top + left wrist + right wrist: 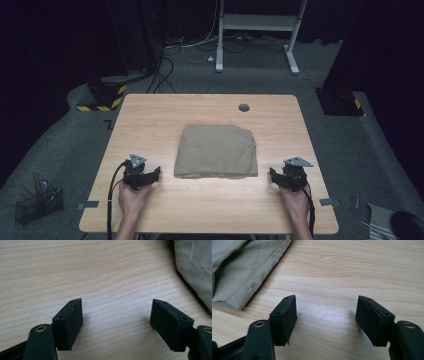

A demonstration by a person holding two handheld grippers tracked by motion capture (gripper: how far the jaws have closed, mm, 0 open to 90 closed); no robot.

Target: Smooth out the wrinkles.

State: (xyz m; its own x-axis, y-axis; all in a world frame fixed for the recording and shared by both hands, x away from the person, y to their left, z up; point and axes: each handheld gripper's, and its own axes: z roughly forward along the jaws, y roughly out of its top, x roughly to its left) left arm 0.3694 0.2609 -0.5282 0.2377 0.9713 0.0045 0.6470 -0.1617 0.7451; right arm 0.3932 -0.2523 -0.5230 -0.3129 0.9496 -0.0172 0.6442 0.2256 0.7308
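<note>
At the near edge, both grippers flank a folded cloth, jaws apart and empty.

From where I stand, the left gripper rests at about eight o'clock from the cloth and the right gripper at about four o'clock, each just beside a near corner but not touching it. Neither holds anything; only bare table shows between the pads. The cloth lies flat at mid-table, slightly wider than deep, its near edge running nine to three. Both hands look about equally near, so either near corner seems reachable with a short move inward.
</note>
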